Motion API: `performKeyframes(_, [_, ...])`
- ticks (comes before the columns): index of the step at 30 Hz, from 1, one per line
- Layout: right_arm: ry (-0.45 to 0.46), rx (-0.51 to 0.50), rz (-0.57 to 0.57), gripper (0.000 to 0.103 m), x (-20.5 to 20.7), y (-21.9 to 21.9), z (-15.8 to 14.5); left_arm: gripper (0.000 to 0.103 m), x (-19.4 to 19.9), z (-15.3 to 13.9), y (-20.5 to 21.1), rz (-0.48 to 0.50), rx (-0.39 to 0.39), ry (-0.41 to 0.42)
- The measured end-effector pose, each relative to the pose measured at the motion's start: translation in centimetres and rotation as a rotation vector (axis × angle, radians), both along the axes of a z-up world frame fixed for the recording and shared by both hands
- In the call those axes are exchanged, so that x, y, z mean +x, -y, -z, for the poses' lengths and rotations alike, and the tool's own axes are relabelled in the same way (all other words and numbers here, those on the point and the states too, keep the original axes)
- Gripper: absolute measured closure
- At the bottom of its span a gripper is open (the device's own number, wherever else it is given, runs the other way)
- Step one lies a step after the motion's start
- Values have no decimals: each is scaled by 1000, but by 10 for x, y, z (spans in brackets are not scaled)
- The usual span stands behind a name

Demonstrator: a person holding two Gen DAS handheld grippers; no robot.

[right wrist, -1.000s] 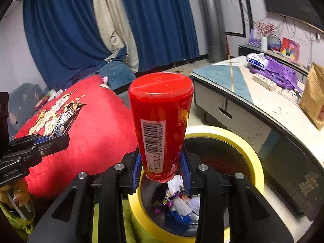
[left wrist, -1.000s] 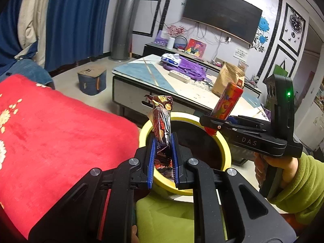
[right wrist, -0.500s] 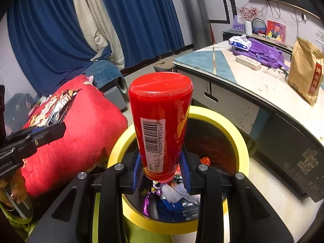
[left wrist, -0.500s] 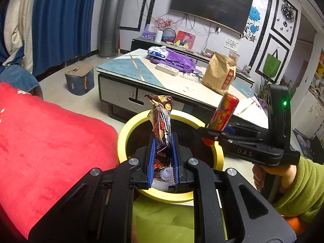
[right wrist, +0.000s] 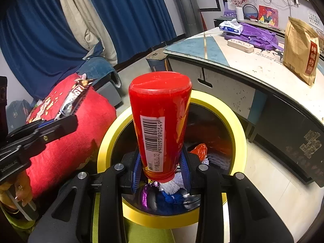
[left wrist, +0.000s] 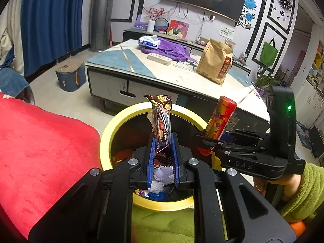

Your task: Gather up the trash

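My left gripper (left wrist: 163,141) is shut on a brown snack wrapper (left wrist: 161,121) that stands upright over the mouth of a yellow-rimmed trash bin (left wrist: 113,125). My right gripper (right wrist: 162,160) is shut on a red cylindrical tube (right wrist: 160,117) with a barcode, held over the same bin (right wrist: 235,121). In the left wrist view the right gripper (left wrist: 210,139) and its tube (left wrist: 221,117) hang above the bin's right rim. The right wrist view shows the left gripper (right wrist: 68,119) with the wrapper (right wrist: 75,99) at the left. Several crumpled wrappers lie inside the bin.
A red cushion (left wrist: 40,145) lies left of the bin. Behind the bin stands a low table (left wrist: 162,75) with a brown paper bag (left wrist: 216,62), a purple bag (left wrist: 168,48) and a tissue pack. A blue stool (left wrist: 69,77) sits on the floor. Green sleeves show below.
Both grippers have moved forward and down over the bin, still holding the wrapper and the tube. More of the bin's inside shows under the fingers.
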State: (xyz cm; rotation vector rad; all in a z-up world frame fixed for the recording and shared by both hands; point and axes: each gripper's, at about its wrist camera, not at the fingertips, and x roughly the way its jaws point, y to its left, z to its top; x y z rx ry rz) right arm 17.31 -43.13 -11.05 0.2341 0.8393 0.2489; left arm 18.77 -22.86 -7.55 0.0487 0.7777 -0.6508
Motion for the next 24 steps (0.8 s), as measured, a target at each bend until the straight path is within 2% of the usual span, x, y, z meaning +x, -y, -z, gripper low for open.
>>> performKeyframes(4, [-4,11,18,71,0,4,1,93,9,1,5,2,-3,-15])
performKeyframes(6, [-15,14,30,63,1,6,3,90,13,1,7,1,-2,-20])
performKeyframes(7, [-19,16,36,54,1,8,3,77,16,1,7,-4,-1,-18])
performKeyframes(9, [-15,23,52,51,0,11,2,59,19,0,6,-13,-8,-18])
performKeyframes(12, [-11,8,69,45,-3,15,0,53,19,-2,4,-21,-11,-22])
performKeyframes(16, [-14,-6,113,34,-10,25,-2,24,18,-3,-5,-47,-19,-35])
performKeyframes(18, [-11,-19,134,29,-15,28,-4,20,17,-5,-9,-62,-15,-34])
performKeyframes(20, [-4,-37,145,23,-18,30,-8,11,14,-8,-15,-82,-8,-28])
performKeyframes(24, [48,-112,127,9,-28,17,-23,11,8,-18,-32,-125,-9,-16])
